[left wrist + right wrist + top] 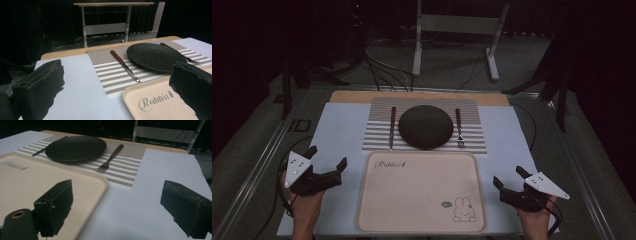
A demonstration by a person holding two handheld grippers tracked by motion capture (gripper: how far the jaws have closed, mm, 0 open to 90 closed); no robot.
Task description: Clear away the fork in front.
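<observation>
High view: your left hand-held gripper (328, 162) and right hand-held gripper (507, 179) rest released, nothing grasped. Likely pre-start; next, pick knife (391, 128), fork (459, 127) or plate (426, 126).

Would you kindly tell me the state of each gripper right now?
Left gripper: open, holding nothing.
Right gripper: open, holding nothing.

I see a tray (377, 210) at the near middle of the table (337, 135), with a striped mat (472, 142) just beyond it. On the mat a plate (425, 126) sits centred, a knife (392, 127) to its left and a fork (459, 127) to its right. My left gripper (328, 158) sits left of the tray, my right gripper (509, 177) to its right.
</observation>
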